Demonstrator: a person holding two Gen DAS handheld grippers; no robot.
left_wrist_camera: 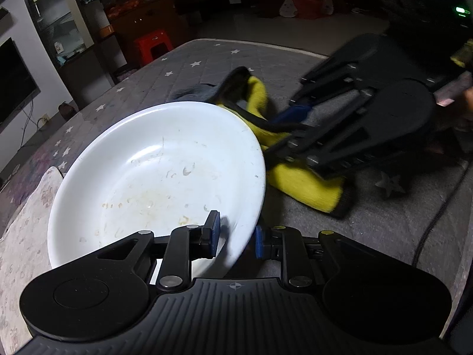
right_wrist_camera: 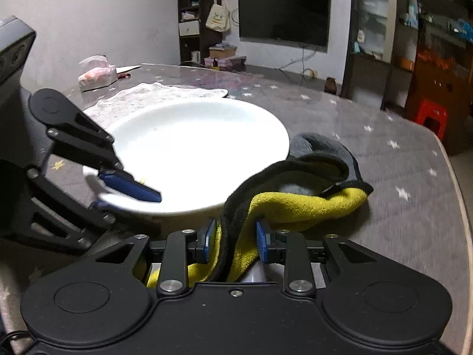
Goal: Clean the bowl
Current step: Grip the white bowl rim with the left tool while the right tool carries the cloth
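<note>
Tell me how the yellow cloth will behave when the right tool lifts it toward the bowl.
Probably floppy: the cloth lies crumpled and folded between the right tool fingers, so loose ends would likely dangle. It looks plush, so probably light and grippy. A trailing edge might brush the bowl rim.

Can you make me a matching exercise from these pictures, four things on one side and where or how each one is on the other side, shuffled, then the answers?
Things:
1. bowl
2. yellow cloth
3. left gripper
4. red stool

States:
A. on the floor beyond the table's edge
B. white, with dried food smears inside
C. pads either side of the bowl's rim
D. lies beside the bowl, between the right gripper pads

Pairs: 1-B, 2-D, 3-C, 4-A
</note>
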